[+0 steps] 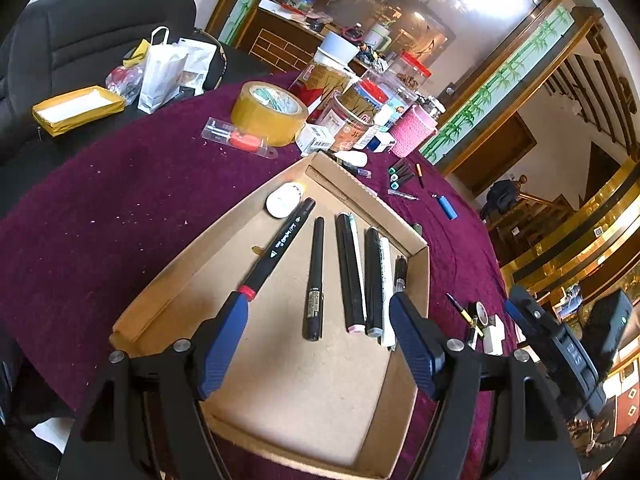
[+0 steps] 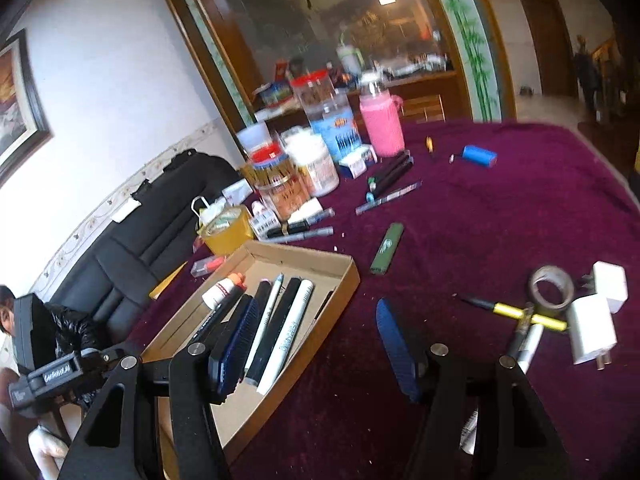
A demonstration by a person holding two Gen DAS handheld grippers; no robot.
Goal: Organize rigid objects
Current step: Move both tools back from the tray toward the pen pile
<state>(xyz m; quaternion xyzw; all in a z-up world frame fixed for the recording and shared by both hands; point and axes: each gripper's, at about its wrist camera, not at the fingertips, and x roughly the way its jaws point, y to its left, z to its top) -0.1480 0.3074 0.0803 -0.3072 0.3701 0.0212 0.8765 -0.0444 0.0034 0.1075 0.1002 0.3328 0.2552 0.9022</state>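
A shallow cardboard tray point(image 1: 312, 396) lies on the purple tablecloth and holds several pens and markers side by side, such as a long black marker point(image 1: 280, 248) and a white pen point(image 1: 386, 280), plus a small white bottle point(image 1: 283, 200). My left gripper point(image 1: 318, 324) is open and empty above the tray's near end. My right gripper point(image 2: 316, 340) is open and empty over the tray's right edge point(image 2: 336, 308). Loose on the cloth lie a green lighter point(image 2: 386, 248), a yellow pen point(image 2: 516, 312), a tape roll point(image 2: 552, 288) and white chargers point(image 2: 592, 328).
Jars, a pink cup point(image 2: 382, 124), a yellow tape roll point(image 1: 270, 112) and small boxes crowd the table's far side. More pens point(image 2: 392, 176) and a blue battery point(image 2: 478, 155) lie beyond the tray. A black sofa point(image 1: 92, 32) stands behind the table.
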